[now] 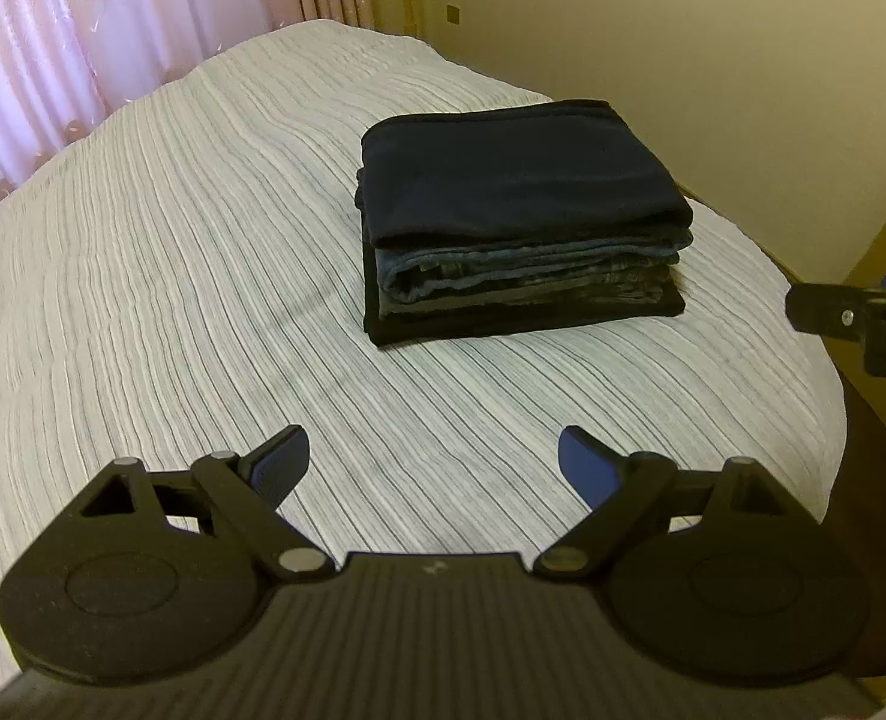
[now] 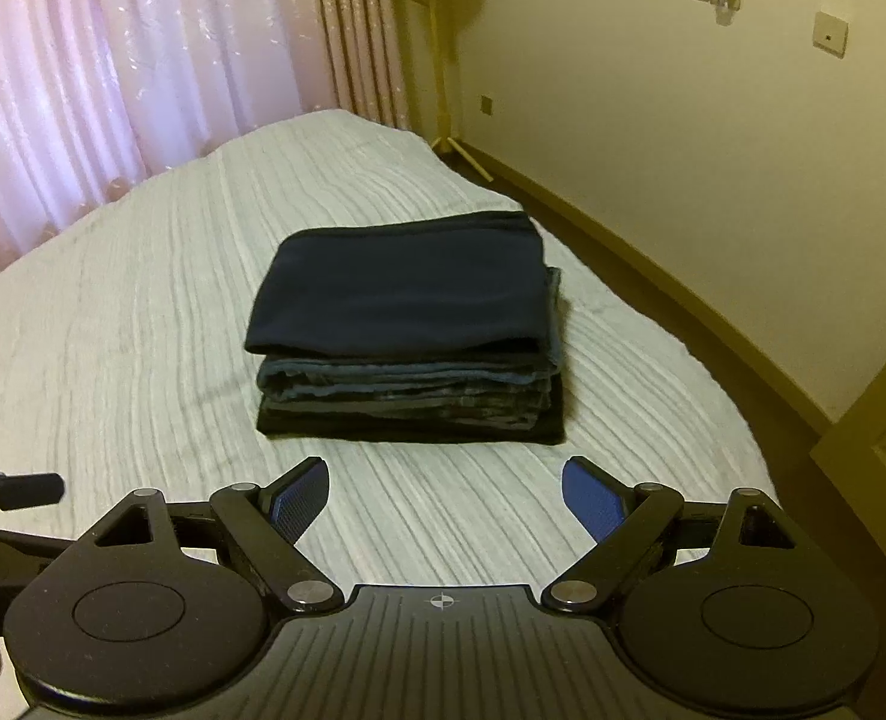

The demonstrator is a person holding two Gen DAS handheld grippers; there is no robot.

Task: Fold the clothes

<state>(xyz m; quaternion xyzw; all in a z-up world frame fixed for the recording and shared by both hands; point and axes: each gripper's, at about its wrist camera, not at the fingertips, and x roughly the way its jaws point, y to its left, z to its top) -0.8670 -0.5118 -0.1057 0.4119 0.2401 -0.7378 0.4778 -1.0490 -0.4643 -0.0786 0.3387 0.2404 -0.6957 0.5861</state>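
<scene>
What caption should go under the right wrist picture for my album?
Open right gripper hovers before a neat stack of folded dark clothes on the striped bedspread.

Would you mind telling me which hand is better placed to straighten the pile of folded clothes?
Probably the right: its open tool faces the pile squarely and close, while the open left tool sees it off to its right.
</scene>
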